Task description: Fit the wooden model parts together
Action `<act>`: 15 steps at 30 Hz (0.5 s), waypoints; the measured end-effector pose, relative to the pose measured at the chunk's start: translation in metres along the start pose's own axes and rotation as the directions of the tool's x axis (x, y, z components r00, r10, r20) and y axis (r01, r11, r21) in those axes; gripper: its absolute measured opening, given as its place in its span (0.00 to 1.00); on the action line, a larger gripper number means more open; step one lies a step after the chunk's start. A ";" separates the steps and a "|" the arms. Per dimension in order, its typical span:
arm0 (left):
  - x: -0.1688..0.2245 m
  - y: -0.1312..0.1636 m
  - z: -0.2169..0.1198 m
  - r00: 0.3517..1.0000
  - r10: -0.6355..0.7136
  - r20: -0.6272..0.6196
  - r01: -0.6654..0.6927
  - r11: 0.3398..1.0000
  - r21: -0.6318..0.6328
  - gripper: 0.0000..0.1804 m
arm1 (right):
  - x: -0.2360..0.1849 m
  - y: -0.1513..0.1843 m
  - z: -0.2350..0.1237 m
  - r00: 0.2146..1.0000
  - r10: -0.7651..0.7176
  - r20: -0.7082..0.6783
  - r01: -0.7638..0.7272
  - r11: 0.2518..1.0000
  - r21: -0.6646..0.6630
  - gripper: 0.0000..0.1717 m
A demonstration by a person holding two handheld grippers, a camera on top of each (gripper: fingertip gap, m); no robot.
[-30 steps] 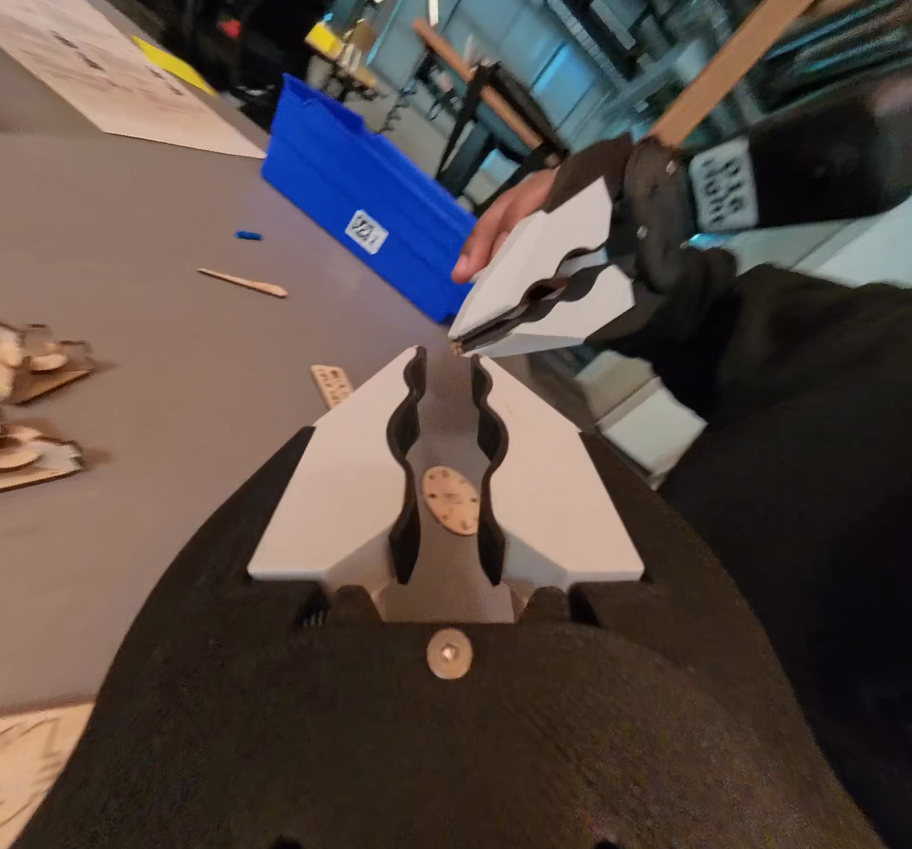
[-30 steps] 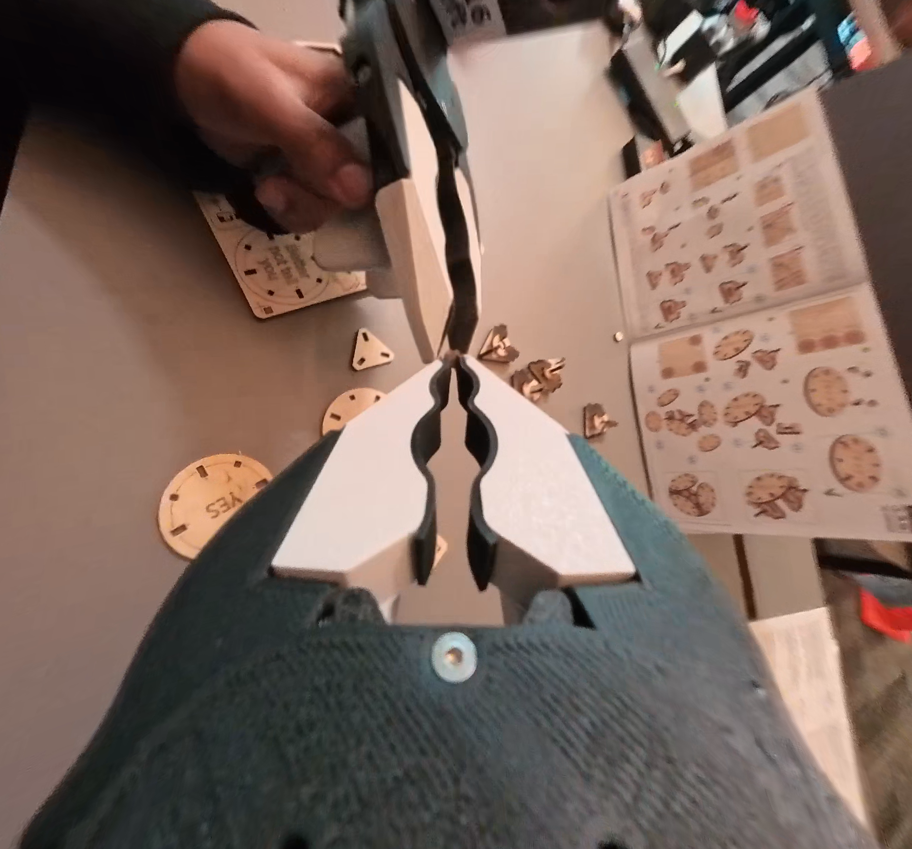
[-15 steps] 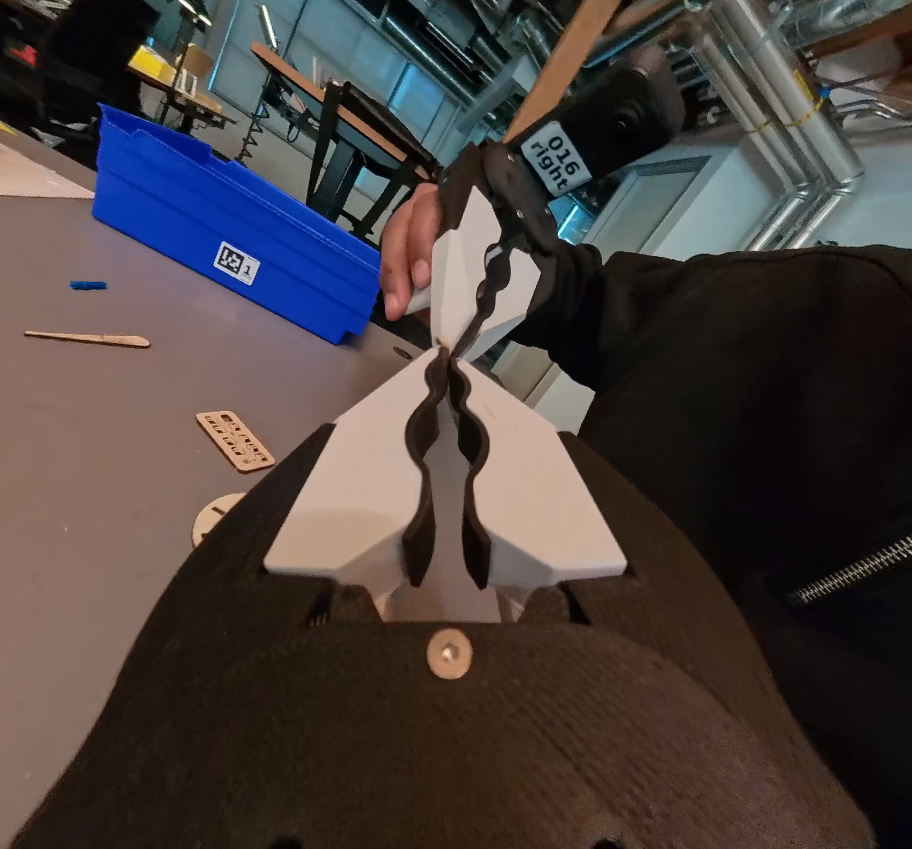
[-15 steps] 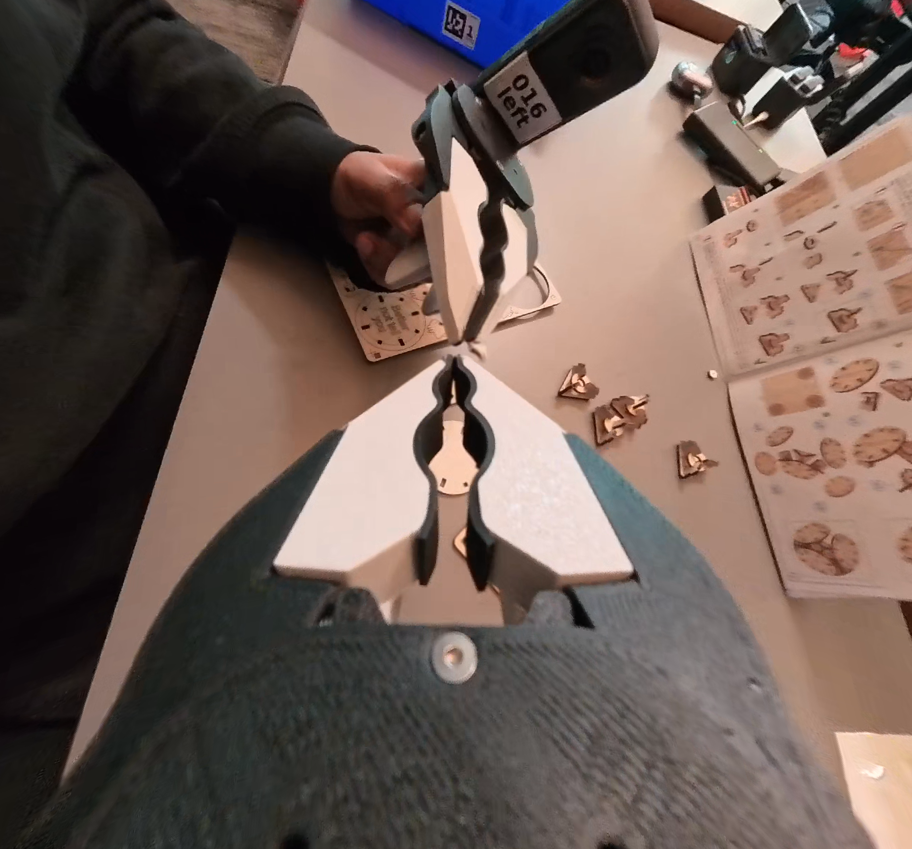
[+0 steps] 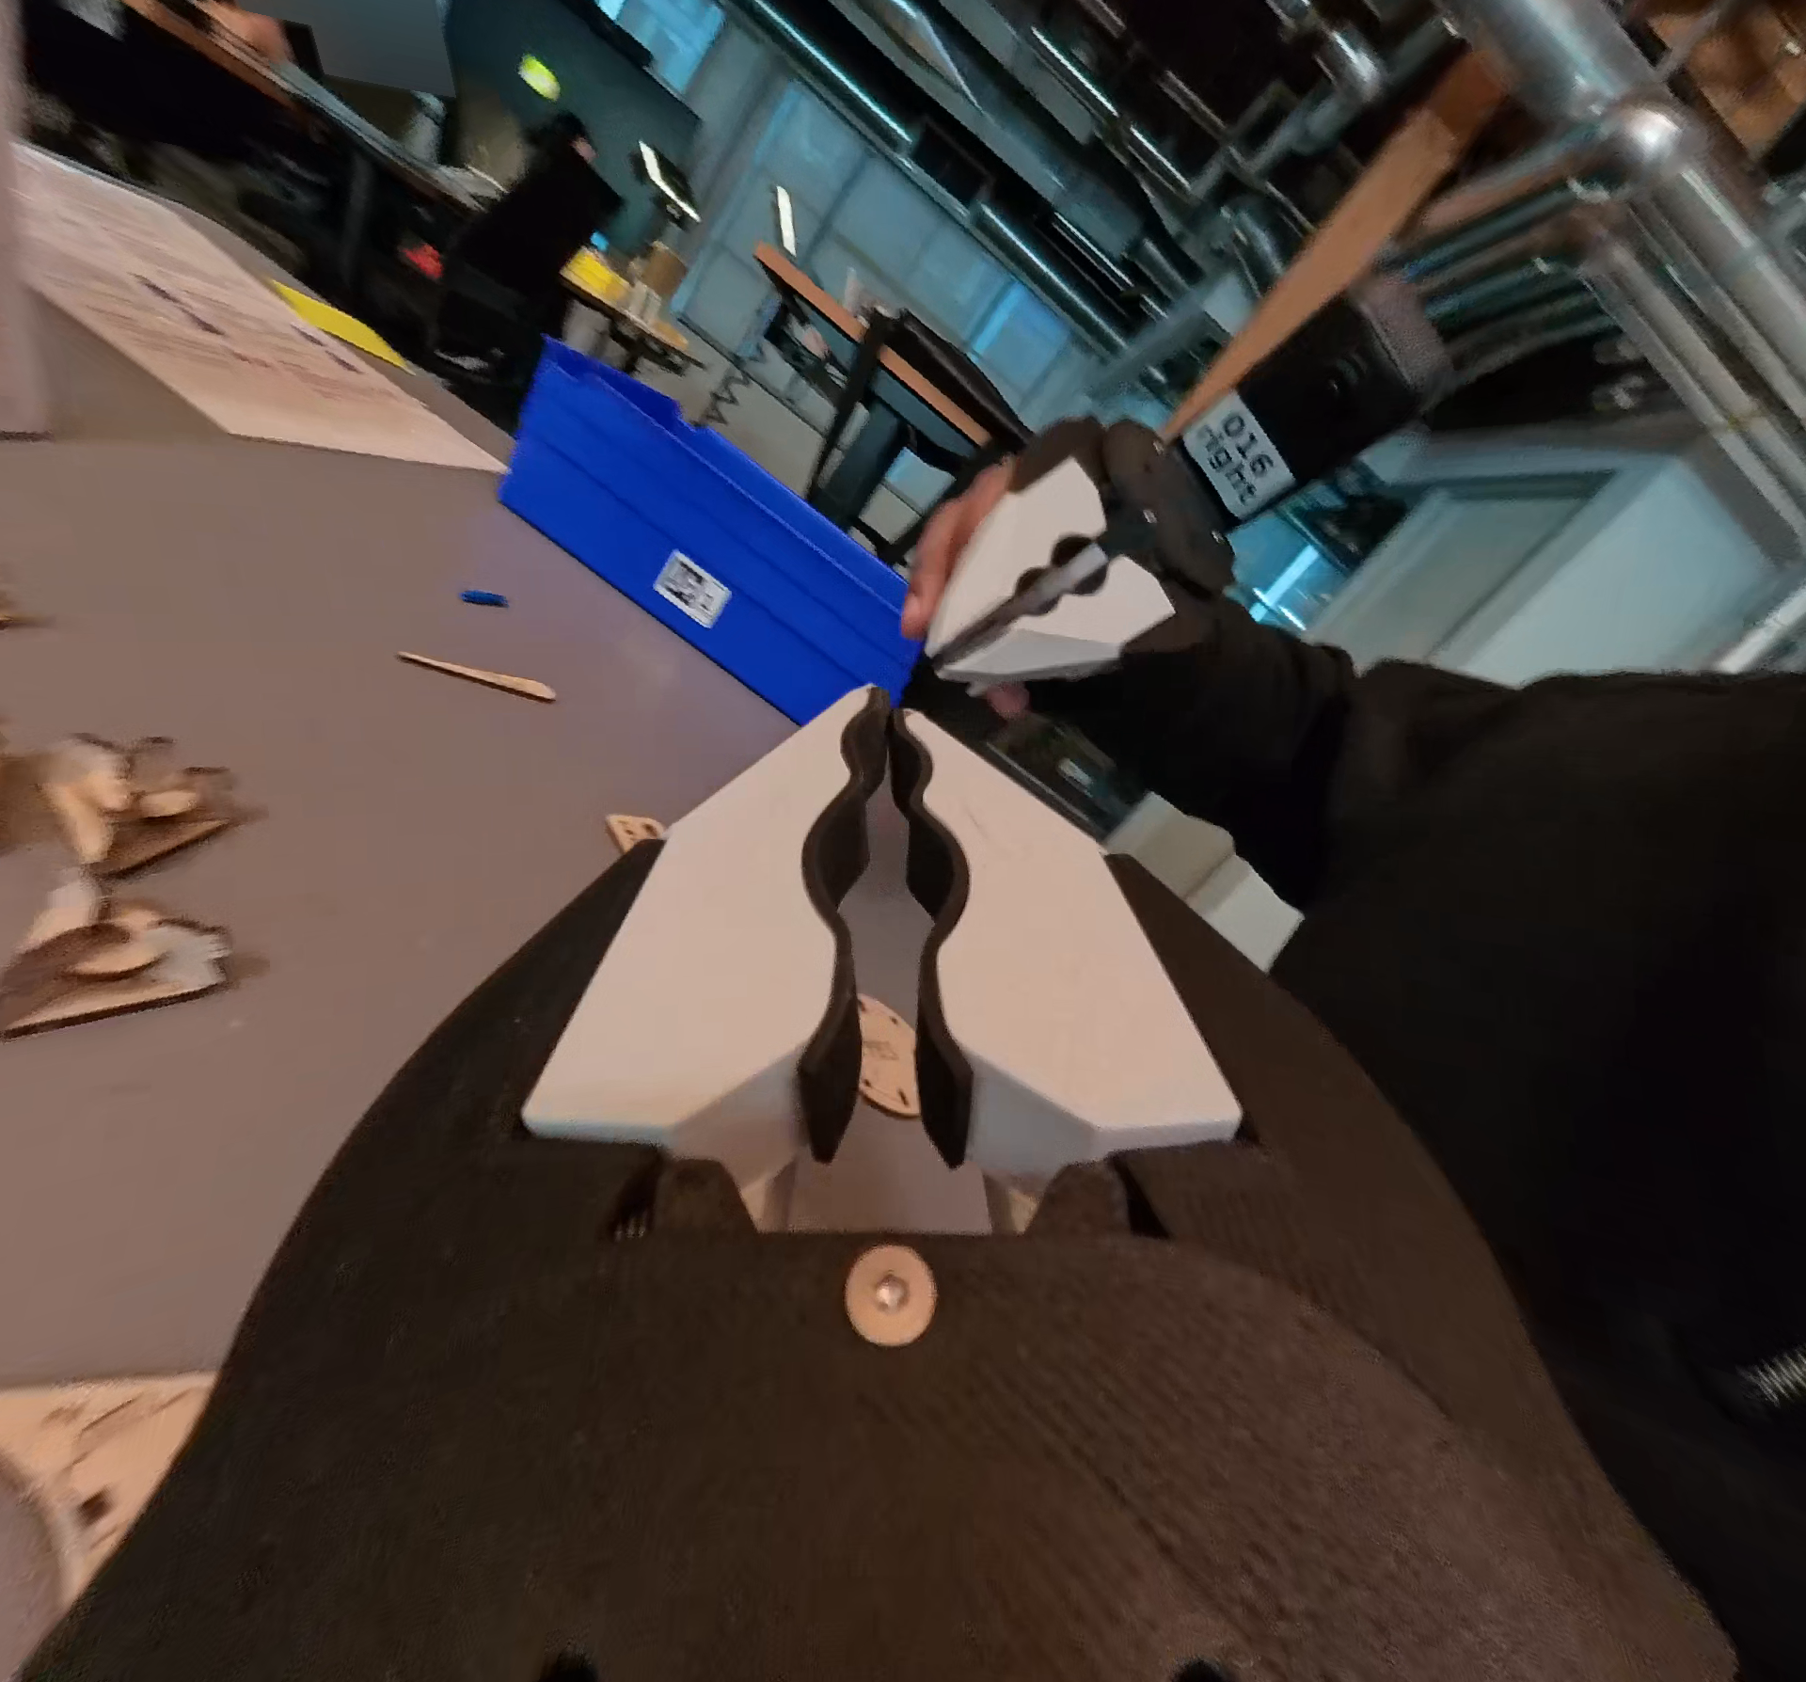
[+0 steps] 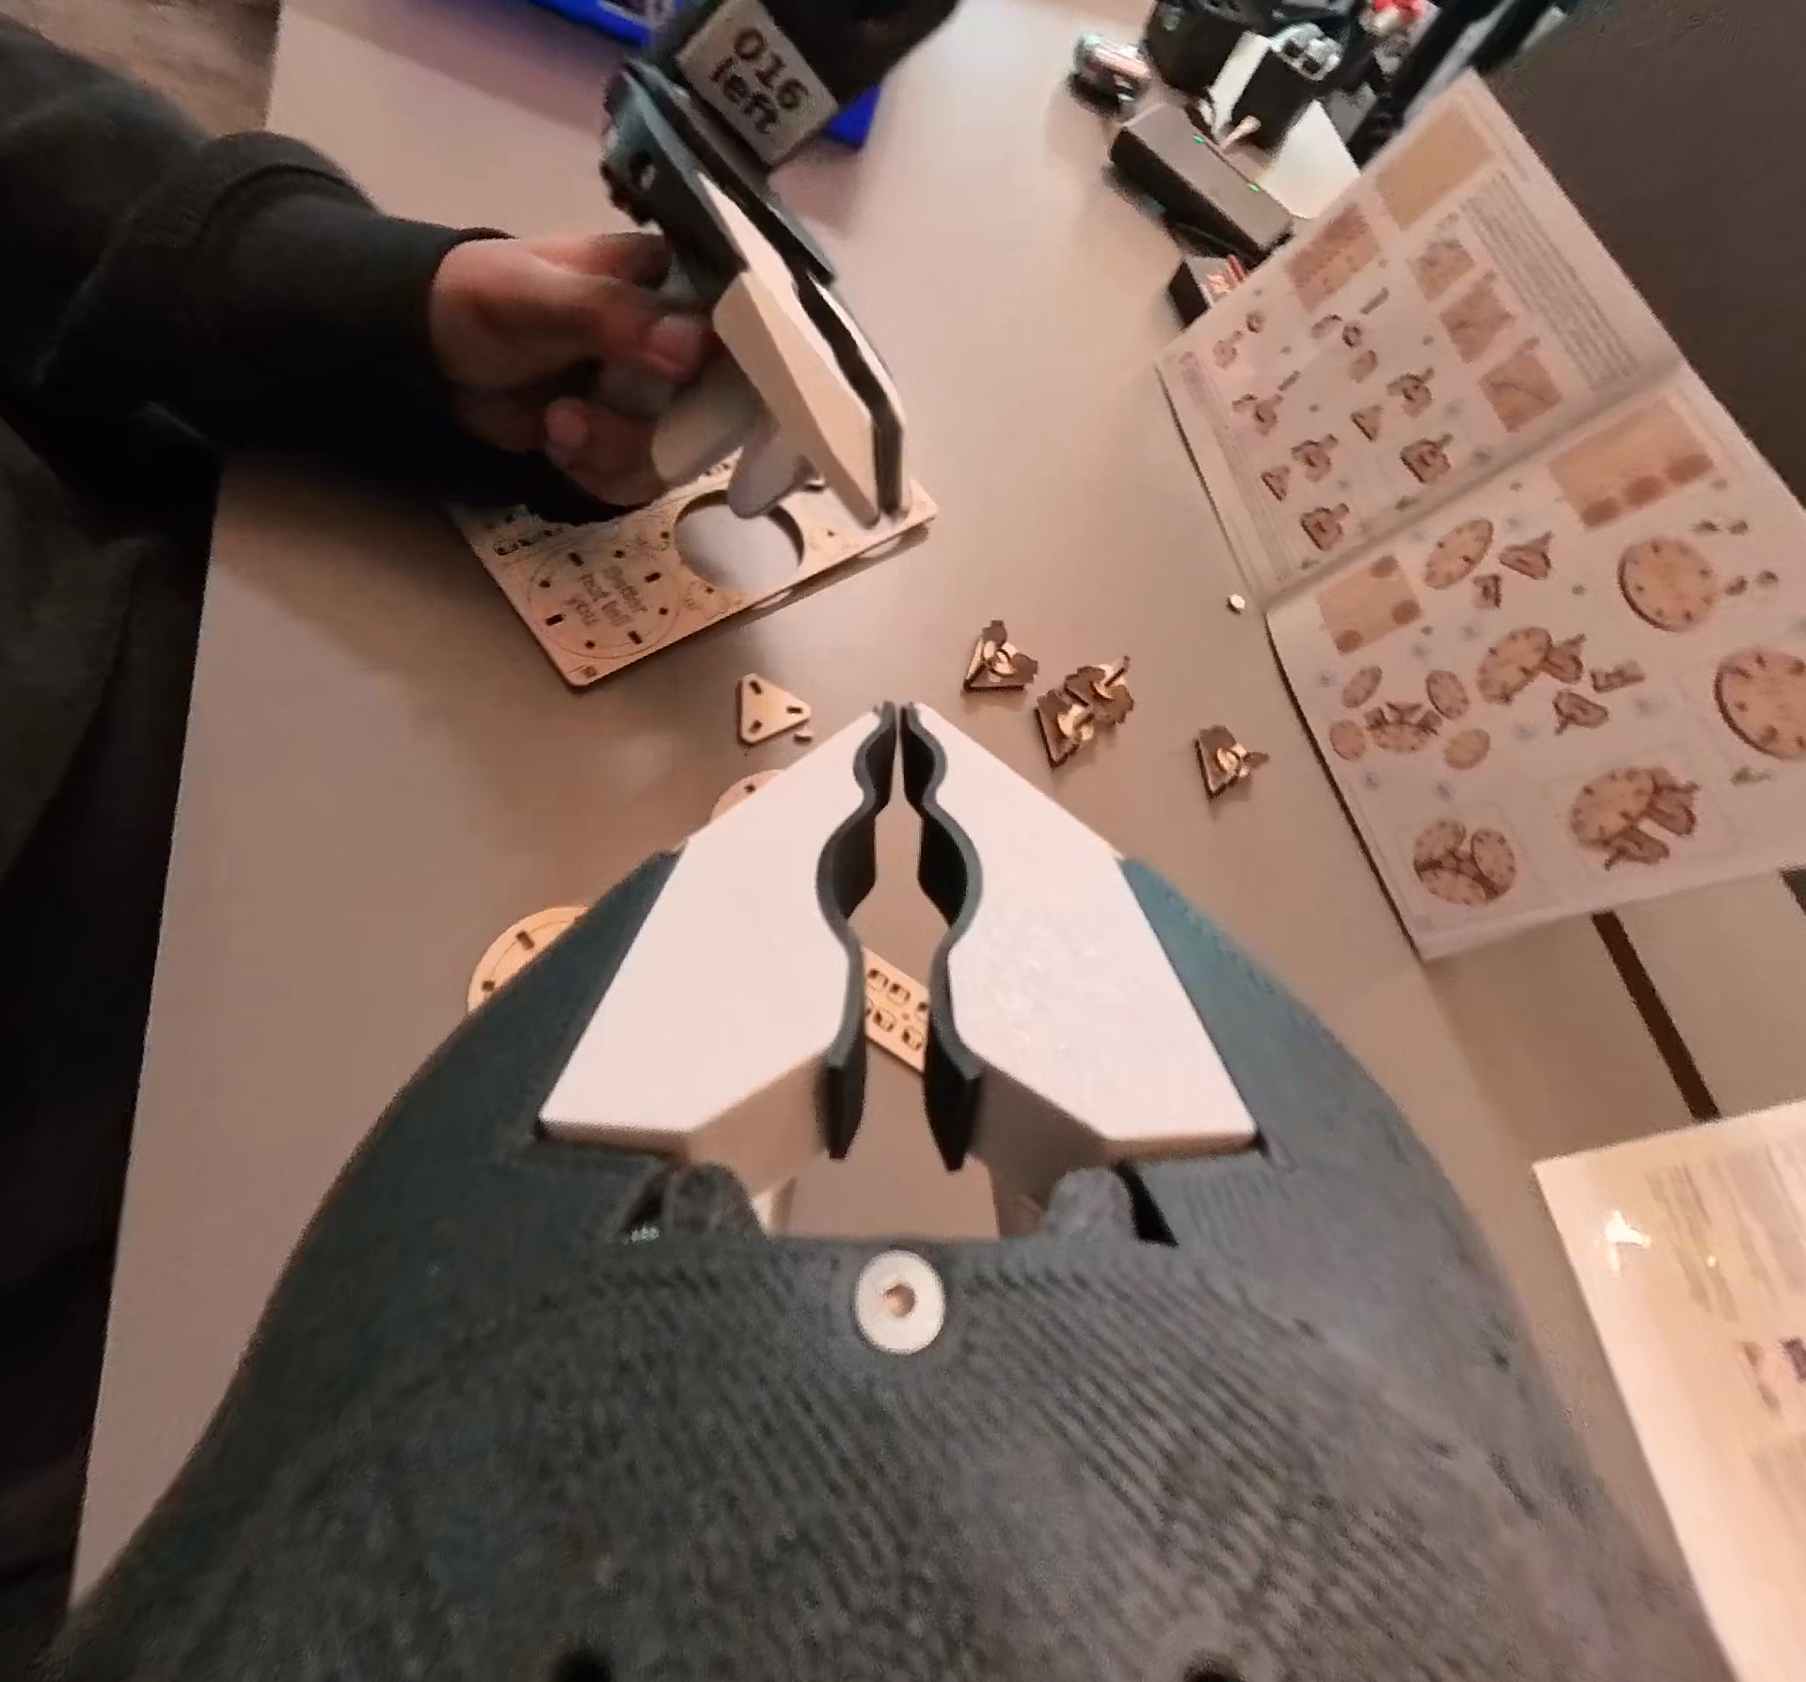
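Observation:
My left gripper (image 5: 884, 707) is shut, and nothing shows between its tips. It hangs above the grey table (image 5: 293, 580), with a round wooden disc (image 5: 884, 1054) on the table below its fingers. In the right wrist view the left gripper (image 6: 880, 501) hovers over a wooden sheet with round cut-outs (image 6: 625, 599). My right gripper (image 6: 894, 711) is shut, and nothing is plainly held. It is above the table near a wooden triangle (image 6: 767, 707). In the left wrist view the right gripper (image 5: 933, 658) sits just beyond my left tips, apart from them.
Small assembled wooden pieces (image 6: 1080, 707) lie right of my right tips. An open instruction booklet (image 6: 1515, 560) is further right. A blue bin (image 5: 704, 550) stands at the far edge. A wooden stick (image 5: 479, 675), a round disc (image 6: 518, 961), a perforated strip (image 6: 894, 1010) and black devices (image 6: 1202, 179) are on the table. The gap from one gripper's tips to the other's is roughly 5 cm. The wooden triangle (image 6: 767, 707) is about 12 cm from my left fingertips.
My left jaws closed from open a second ago. The two grippers' tips met half a second ago and have since moved apart. The right gripper stayed shut.

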State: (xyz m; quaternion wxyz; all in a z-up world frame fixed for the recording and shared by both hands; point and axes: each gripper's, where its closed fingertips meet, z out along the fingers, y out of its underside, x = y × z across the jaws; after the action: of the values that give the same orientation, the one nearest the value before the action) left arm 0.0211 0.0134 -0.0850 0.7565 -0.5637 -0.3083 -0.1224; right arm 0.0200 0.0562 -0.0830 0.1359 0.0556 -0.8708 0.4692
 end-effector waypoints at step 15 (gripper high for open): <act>-0.022 -0.031 -0.028 0.982 0.057 0.180 -0.085 0.985 0.151 0.00 | -0.037 0.067 0.094 0.884 0.429 0.186 -0.375 0.888 -0.265 0.18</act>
State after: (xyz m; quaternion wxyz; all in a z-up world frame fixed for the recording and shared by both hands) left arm -0.0036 -0.0263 -0.0790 0.7726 -0.5212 -0.3620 -0.0205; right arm 0.0233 0.0142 -0.1966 -0.0656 -0.0864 -0.9197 0.3773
